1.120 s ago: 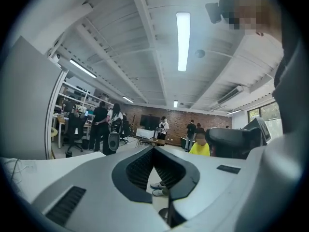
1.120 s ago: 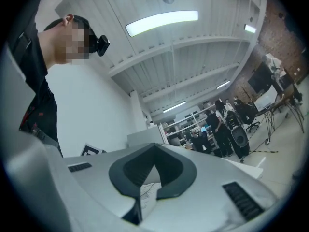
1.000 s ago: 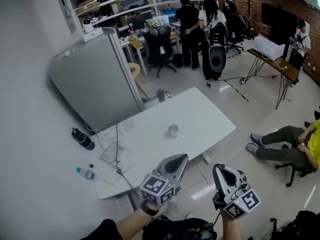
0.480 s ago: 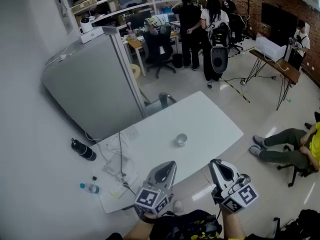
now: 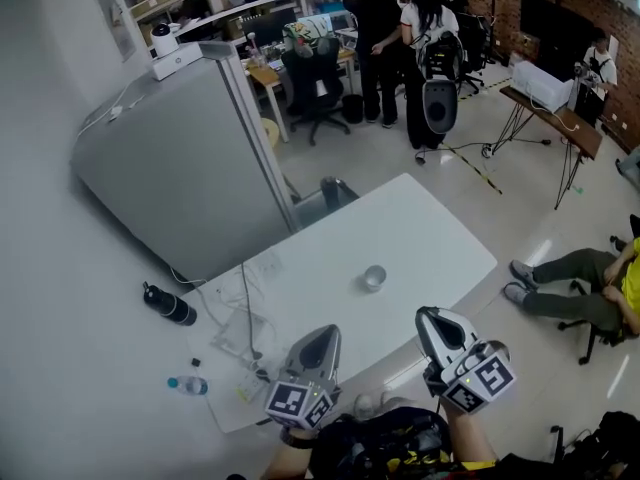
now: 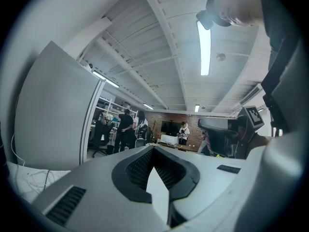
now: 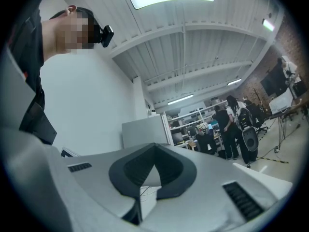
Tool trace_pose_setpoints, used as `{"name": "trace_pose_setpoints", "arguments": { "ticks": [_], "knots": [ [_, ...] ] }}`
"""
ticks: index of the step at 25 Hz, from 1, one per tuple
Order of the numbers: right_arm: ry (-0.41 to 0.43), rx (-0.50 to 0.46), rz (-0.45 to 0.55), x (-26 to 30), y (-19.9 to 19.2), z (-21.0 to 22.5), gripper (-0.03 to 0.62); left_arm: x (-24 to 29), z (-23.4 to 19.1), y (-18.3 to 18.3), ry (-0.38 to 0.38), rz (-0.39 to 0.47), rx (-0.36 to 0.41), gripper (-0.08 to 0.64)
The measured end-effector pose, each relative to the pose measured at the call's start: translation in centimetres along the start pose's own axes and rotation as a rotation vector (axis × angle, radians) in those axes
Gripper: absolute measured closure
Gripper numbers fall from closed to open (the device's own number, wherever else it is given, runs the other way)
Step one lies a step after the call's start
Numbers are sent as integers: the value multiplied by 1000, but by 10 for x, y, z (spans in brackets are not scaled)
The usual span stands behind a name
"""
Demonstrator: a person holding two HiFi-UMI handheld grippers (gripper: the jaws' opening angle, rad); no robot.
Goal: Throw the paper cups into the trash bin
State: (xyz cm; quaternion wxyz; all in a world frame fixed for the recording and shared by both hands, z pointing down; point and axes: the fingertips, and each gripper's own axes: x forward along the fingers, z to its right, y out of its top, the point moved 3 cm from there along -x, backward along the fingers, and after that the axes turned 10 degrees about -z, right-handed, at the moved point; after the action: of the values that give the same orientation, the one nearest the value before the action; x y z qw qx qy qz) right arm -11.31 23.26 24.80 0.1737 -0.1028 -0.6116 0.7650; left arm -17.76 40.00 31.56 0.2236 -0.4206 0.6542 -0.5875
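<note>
Beyond the closed, empty left gripper (image 5: 322, 333) and right gripper (image 5: 433, 316), a paper cup (image 5: 374, 278) and cables (image 5: 245, 313) share the table (image 5: 430, 236).

The white rectangular worktop (image 5: 430, 233) carries a small pale paper cup (image 5: 374, 278) near its middle and loose white cables (image 5: 243, 313) at its left end.

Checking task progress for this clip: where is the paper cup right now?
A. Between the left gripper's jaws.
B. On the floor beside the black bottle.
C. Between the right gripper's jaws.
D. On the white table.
D: the paper cup stands alone near the middle of the white table.
</note>
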Motion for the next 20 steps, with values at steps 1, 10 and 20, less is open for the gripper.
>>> {"name": "trace_pose_setpoints", "arguments": {
  "ticks": [1, 10, 20],
  "knots": [
    [1, -4, -6, 4, 0, 3, 589, 4, -2, 0, 1, -2, -4, 557],
    [33, -32, -20, 37, -9, 36, 589, 30, -22, 9, 46, -10, -15, 558],
    [75, -55, -95, 67, -43, 68, 588, 34, -44, 17, 137, 33, -14, 558]
  ]
}}
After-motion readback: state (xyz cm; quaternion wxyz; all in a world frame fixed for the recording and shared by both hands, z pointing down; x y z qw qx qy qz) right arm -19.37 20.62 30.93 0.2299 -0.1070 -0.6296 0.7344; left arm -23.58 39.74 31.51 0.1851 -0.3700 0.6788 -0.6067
